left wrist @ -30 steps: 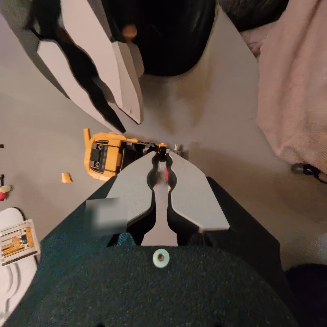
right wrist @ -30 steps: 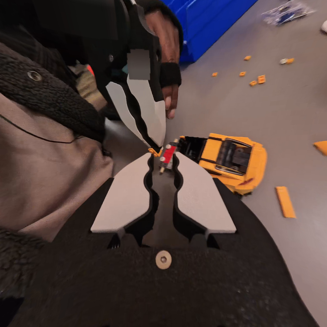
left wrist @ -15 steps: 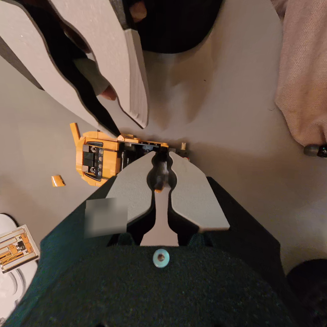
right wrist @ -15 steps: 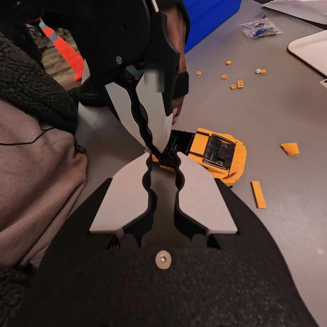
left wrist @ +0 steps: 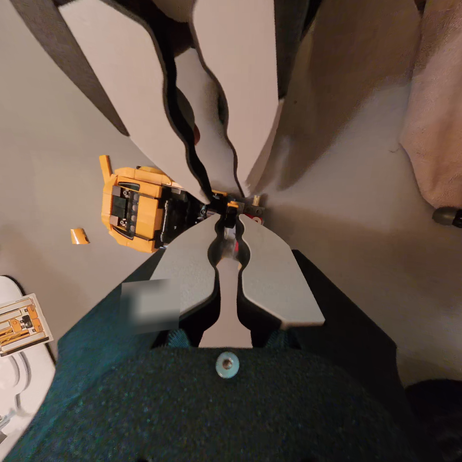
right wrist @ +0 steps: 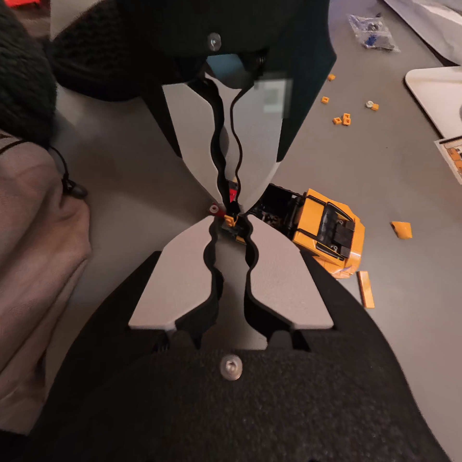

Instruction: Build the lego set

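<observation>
An orange toy brick car (right wrist: 325,232) lies on the grey table, and also shows in the left wrist view (left wrist: 135,210). Both grippers meet tip to tip at its black rear end. My left gripper (left wrist: 228,221) is shut on a small black piece (left wrist: 231,215) with an orange top, which sits at the car's rear. In the right wrist view that gripper (right wrist: 231,206) comes in from above. My right gripper (right wrist: 230,223) is closed around the narrow rear end of the car. A red piece (right wrist: 217,211) sticks out beside the tips.
Loose orange bricks lie to the right: a wedge (right wrist: 401,230), a long strip (right wrist: 365,290) and small ones (right wrist: 342,120). A white tray (right wrist: 440,92) and a plastic bag (right wrist: 372,32) lie beyond them. A sticker sheet (left wrist: 20,322) lies at the left. Pinkish cloth (right wrist: 32,225) lies close by. The grippers are tip to tip, or close to it.
My right gripper has moved in over the car's rear until it faces the left one, and its jaws narrowed onto the rear end. The left gripper stays shut on the small black piece.
</observation>
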